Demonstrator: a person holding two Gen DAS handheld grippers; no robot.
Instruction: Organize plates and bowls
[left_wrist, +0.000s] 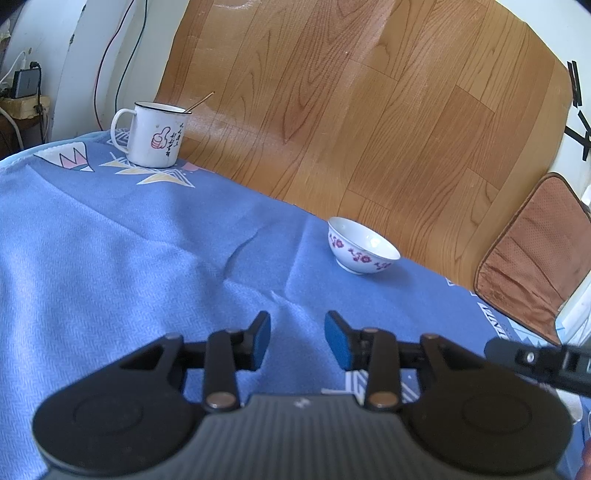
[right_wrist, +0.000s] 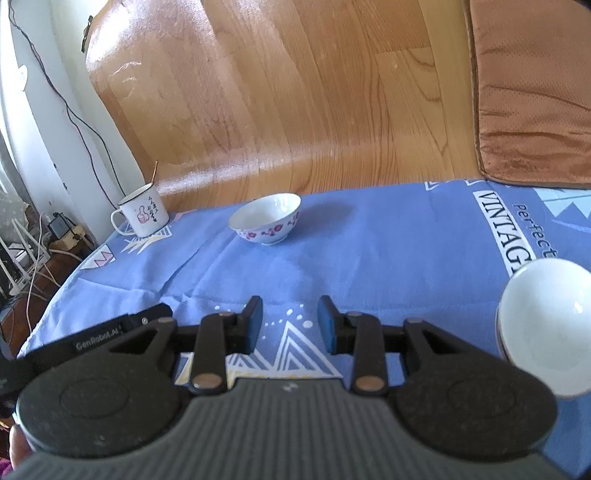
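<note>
A white bowl with purple flowers stands upright near the far edge of the blue tablecloth; the right wrist view shows the same flowered bowl ahead of the fingers. A plain white bowl sits close at the right edge of that view. My left gripper hovers over the cloth, open, with nothing between its blue pads. My right gripper is also open and empty, well short of the flowered bowl and left of the plain bowl.
A white enamel mug with a thumbs-up print and a stick in it stands at the far left corner of the table. Beyond the edge lies wooden floor, and a brown cushioned seat is at the right. Cables run down the left wall.
</note>
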